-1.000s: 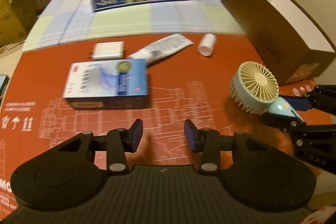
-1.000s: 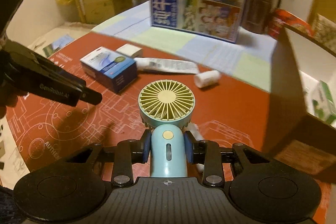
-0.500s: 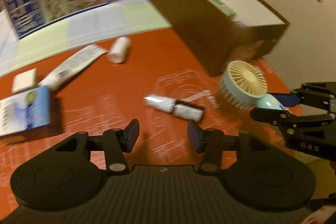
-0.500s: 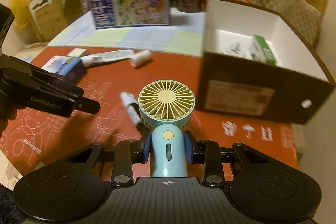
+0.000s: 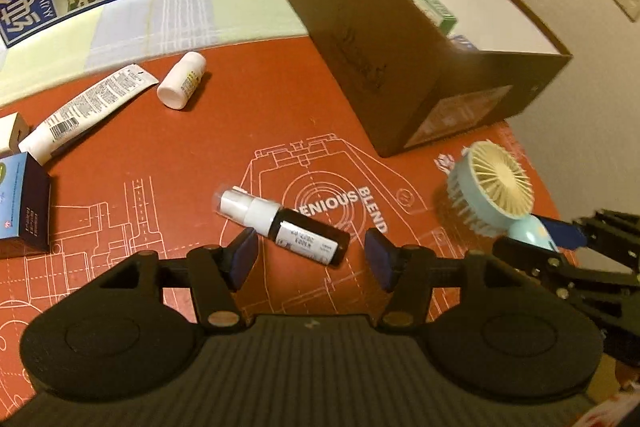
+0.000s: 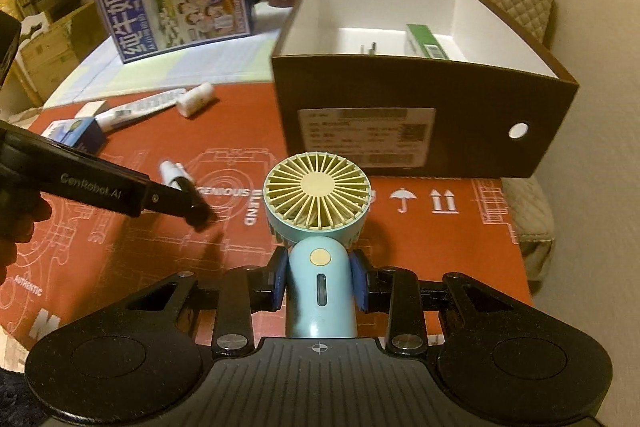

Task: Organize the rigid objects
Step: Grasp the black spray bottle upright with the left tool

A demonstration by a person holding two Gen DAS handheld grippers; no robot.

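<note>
Two grippers in play: your right gripper [image 6: 319, 285] is clamped on the handle of the little blue fan [image 6: 318, 201], held in front of the brown box [image 6: 420, 115] that sits open on the red mat [image 5: 240, 131]. Your left gripper [image 5: 312, 257] has its jaws opening, hovering over the dark spray bottle [image 5: 286, 225] lying on the mat, pads not touching it. Further back there's a white tube [image 5: 86, 105], a small white bottle [image 5: 182, 79] and a blue carton [image 5: 22, 203], all loose on the mat.
</note>
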